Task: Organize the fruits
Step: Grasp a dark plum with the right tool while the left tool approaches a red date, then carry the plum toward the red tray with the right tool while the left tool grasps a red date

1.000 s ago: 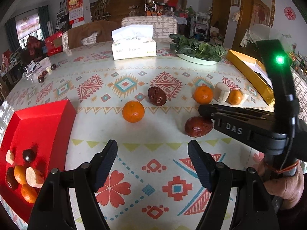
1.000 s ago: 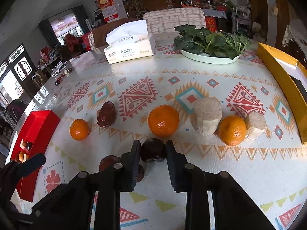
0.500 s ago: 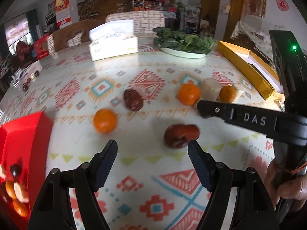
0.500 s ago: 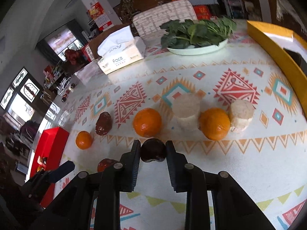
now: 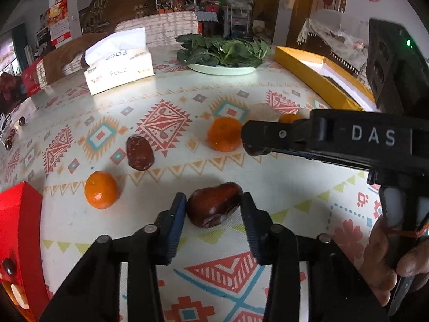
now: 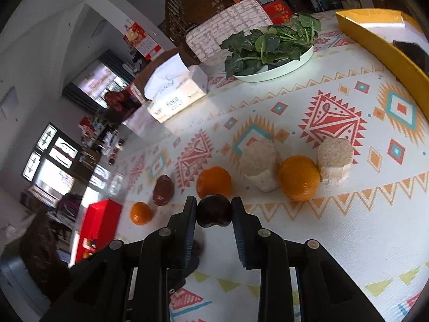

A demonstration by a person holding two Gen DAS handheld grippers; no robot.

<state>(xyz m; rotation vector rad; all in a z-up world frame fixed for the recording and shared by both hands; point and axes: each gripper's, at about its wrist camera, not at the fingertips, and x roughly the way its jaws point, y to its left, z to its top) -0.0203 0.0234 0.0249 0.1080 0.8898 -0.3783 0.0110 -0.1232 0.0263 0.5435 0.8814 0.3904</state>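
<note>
My left gripper [image 5: 213,208] is open around a dark red date [image 5: 213,208] that lies on the tablecloth; the left finger touches it, the right one stands just apart. My right gripper [image 6: 214,210] is shut on a dark chestnut [image 6: 214,210] held above the cloth; it shows from the side in the left wrist view [image 5: 252,149]. Loose on the cloth are a second date [image 5: 139,153], oranges [image 5: 101,190] [image 5: 224,133] [image 6: 299,177] and two pale cake pieces [image 6: 258,165] [image 6: 333,161]. The red tray [image 5: 18,230] holding fruit is at the left.
A tissue box [image 5: 119,67], a plate of greens [image 5: 222,64] and a yellow box [image 5: 321,80] stand at the back and right of the table. A hand [image 5: 386,263] holds the right gripper's handle at the right edge.
My left gripper moved forward and right to the near date and narrowed from wide open until it brackets it. My right gripper lifted and tilted with the chestnut still in it.
</note>
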